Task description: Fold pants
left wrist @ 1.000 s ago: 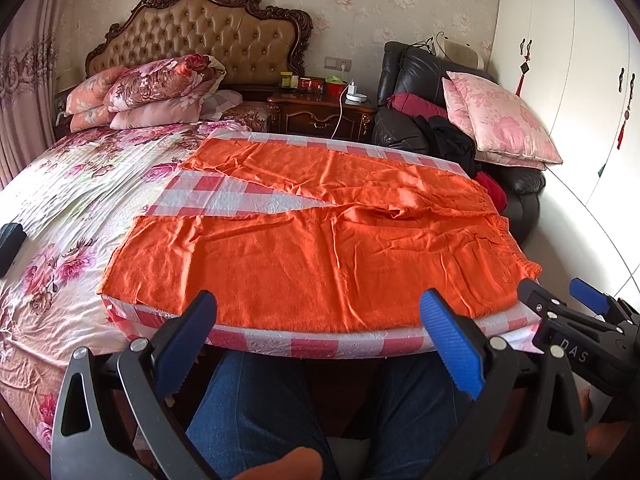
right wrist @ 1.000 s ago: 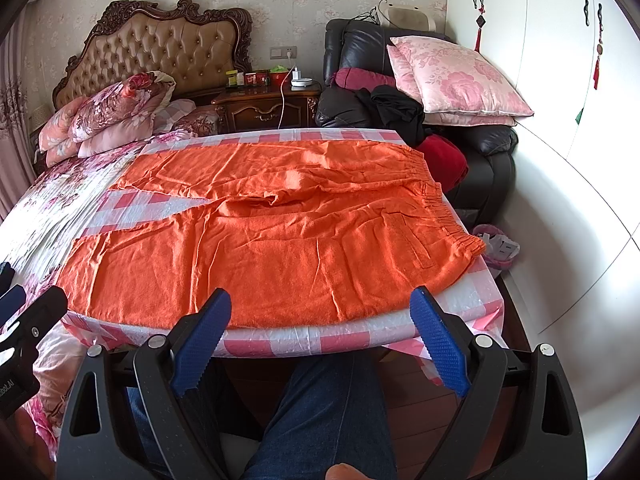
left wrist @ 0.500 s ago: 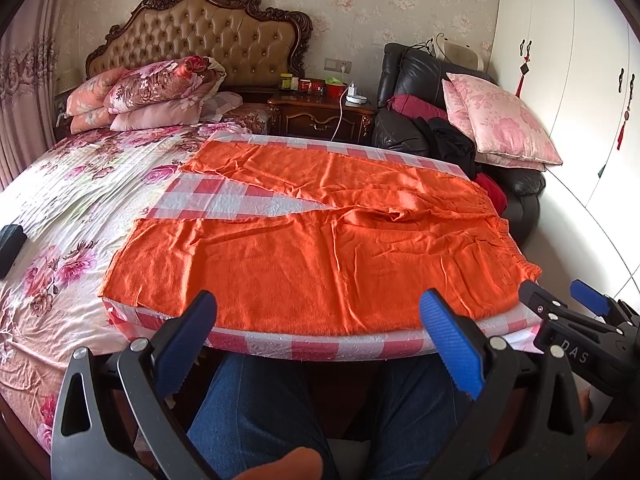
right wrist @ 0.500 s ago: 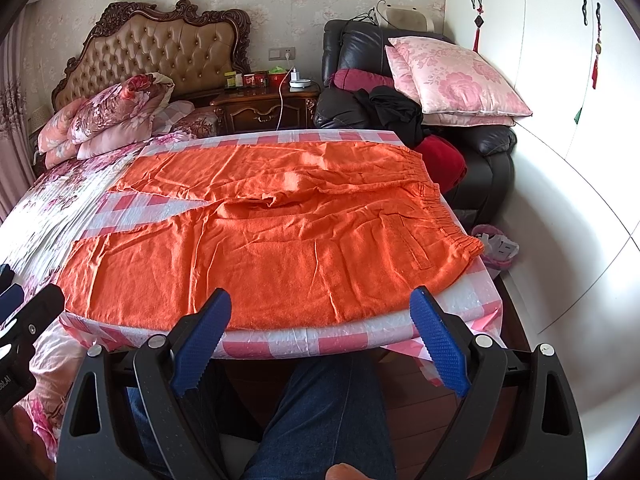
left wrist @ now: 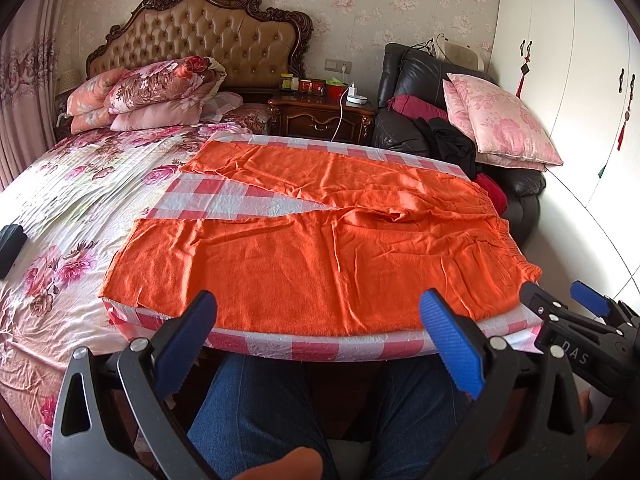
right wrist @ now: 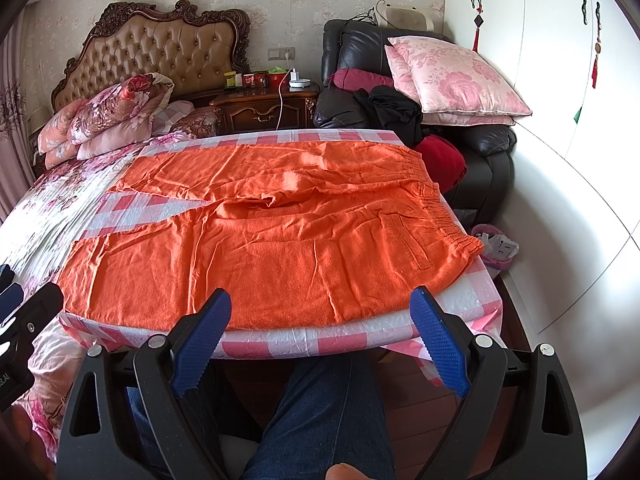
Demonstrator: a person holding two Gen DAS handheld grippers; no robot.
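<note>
Orange pants (left wrist: 320, 256) lie spread flat on a red-and-white checked cloth (left wrist: 224, 200) over the bed's near end, waistband at the right, two legs reaching left in a V. They also show in the right wrist view (right wrist: 272, 248). My left gripper (left wrist: 316, 328) is open and empty, held just short of the pants' near edge. My right gripper (right wrist: 320, 324) is open and empty, also just short of the near edge; it shows at the right of the left wrist view (left wrist: 580, 312).
The floral bed (left wrist: 72, 200) extends left with stacked pillows (left wrist: 160, 92) at the headboard. A nightstand (left wrist: 320, 116) and a black armchair (left wrist: 420, 80) with pink cushions stand behind. White wardrobe doors (right wrist: 560, 60) are at the right. The person's knees in jeans (left wrist: 260, 412) are below the grippers.
Both grippers have edged slightly nearer the pants' near edge. The pants have not moved and both grippers stay open.
</note>
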